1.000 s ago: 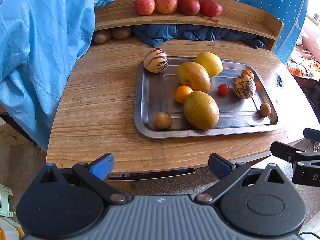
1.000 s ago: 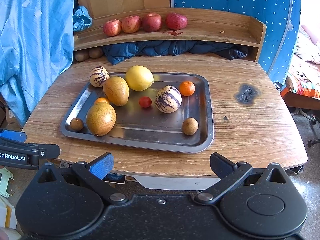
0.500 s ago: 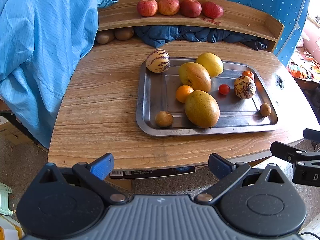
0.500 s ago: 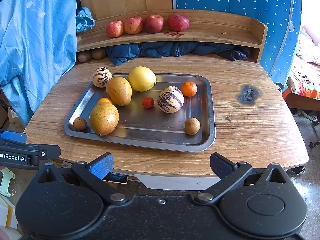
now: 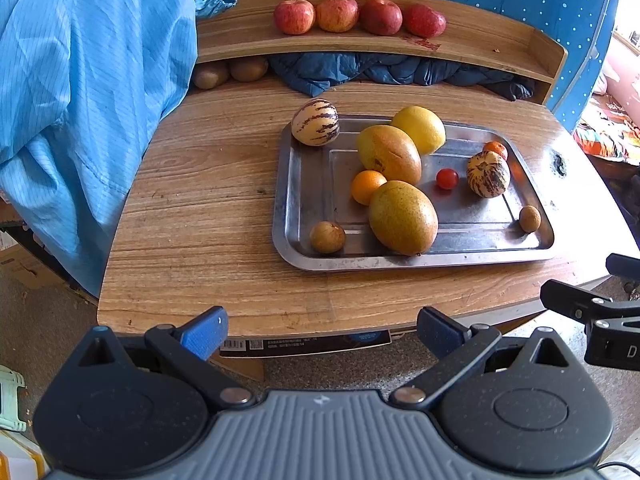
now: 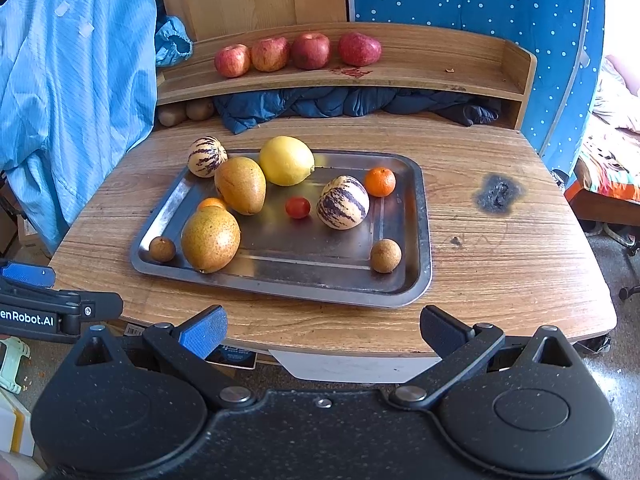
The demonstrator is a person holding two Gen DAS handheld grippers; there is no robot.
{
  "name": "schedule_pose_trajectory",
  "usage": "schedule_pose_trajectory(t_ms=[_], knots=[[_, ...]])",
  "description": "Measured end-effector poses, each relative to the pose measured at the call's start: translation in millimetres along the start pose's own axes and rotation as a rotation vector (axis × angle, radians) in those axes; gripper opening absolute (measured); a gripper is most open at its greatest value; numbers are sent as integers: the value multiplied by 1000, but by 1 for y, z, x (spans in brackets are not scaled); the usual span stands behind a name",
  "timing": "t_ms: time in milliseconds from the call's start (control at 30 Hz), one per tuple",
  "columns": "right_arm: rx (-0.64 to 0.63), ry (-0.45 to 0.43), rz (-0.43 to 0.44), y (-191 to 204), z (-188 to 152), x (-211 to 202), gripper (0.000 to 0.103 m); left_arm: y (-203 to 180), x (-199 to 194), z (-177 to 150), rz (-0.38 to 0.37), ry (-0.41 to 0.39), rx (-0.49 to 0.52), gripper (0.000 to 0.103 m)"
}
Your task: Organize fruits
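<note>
Right wrist view: my wooden worktop carries a rectangular steel tray holding the fruit. Largest are two speckled yellow-brown pears, touching, beside a yellow lemon. One striped cream melon sits mid-tray; another perches on the far left rim. Smaller: two oranges, a red cherry tomato, two brown longans. Four red apples line the back shelf. My right tool and left tool hover off the near edge, both spread wide, empty.

Black left gripper, grey ribbed housing; speckled right gripper; blue-padded jaws.
</note>
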State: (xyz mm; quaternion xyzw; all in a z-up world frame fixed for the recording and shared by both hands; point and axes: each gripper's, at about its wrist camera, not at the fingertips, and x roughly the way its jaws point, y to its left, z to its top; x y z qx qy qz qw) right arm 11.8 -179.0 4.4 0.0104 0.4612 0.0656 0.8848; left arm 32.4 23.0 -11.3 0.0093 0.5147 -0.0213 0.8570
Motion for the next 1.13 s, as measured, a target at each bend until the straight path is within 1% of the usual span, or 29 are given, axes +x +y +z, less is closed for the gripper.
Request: schedule_pose_trajectory(t_ms=[233, 400, 1133], knots=[[0, -1, 1, 0, -1, 0, 102, -1, -1, -1, -11, -3, 1, 102], [-8, -6, 0, 1, 0, -1, 102, -1, -1, -2, 10, 1, 3, 102], [-17, -8, 4, 2, -2, -1, 102, 1, -5, -2, 2, -23, -5, 102]])
